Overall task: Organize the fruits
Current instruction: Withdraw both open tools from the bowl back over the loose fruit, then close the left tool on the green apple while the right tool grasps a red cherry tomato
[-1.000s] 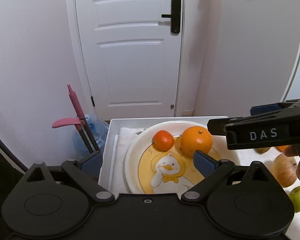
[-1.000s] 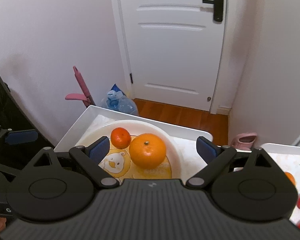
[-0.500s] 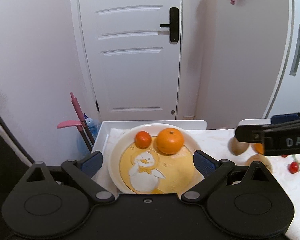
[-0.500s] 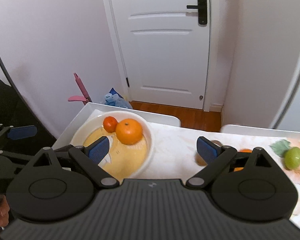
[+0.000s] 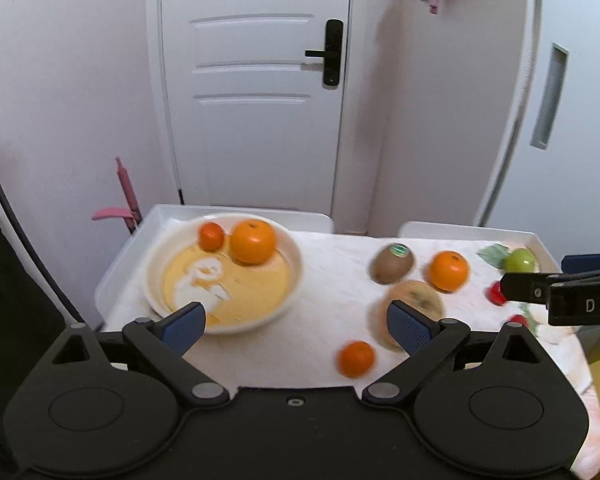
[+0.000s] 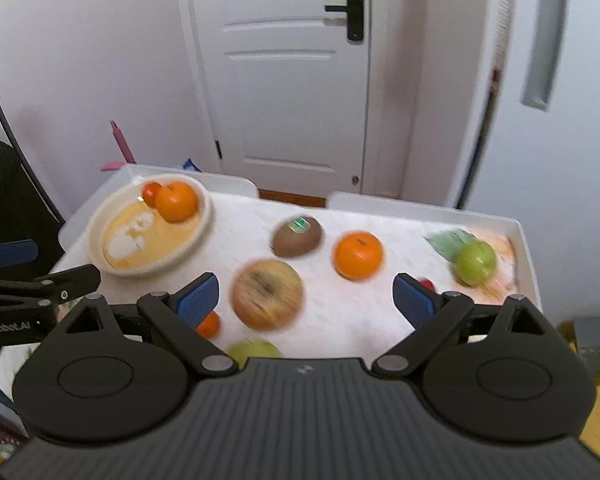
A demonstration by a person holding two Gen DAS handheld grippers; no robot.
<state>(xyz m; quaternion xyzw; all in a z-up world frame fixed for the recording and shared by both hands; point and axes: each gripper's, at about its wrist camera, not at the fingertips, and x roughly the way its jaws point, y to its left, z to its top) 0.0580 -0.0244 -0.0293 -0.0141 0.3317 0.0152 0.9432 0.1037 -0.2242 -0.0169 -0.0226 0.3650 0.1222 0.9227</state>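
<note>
A cream plate [image 5: 180, 300] [image 6: 100, 256] with a duck picture sits at the tray's left end and holds a large orange [image 5: 253, 241] [image 6: 177, 201] and a small tangerine [image 5: 211, 236]. Loose on the white cloth lie a kiwi [image 6: 297, 236], an orange [image 6: 357, 255], a brownish apple [image 6: 267, 294], a green apple [image 6: 475, 262] and a small tangerine [image 5: 356, 358]. My left gripper [image 5: 296, 326] is open and empty above the plate's near edge. My right gripper [image 6: 306, 300] is open and empty above the brownish apple.
The white tray [image 6: 528, 256] stands before a white door [image 5: 256, 80] and pink walls. Small red fruits [image 5: 496, 294] lie at the tray's right side. A second green fruit [image 6: 252, 350] peeks out at the near edge. A pink handle [image 5: 122, 196] leans left of the tray.
Both grippers have pulled back and risen, and the view has swung right, so the loose fruits on the cloth now show. Both stay open and empty.
</note>
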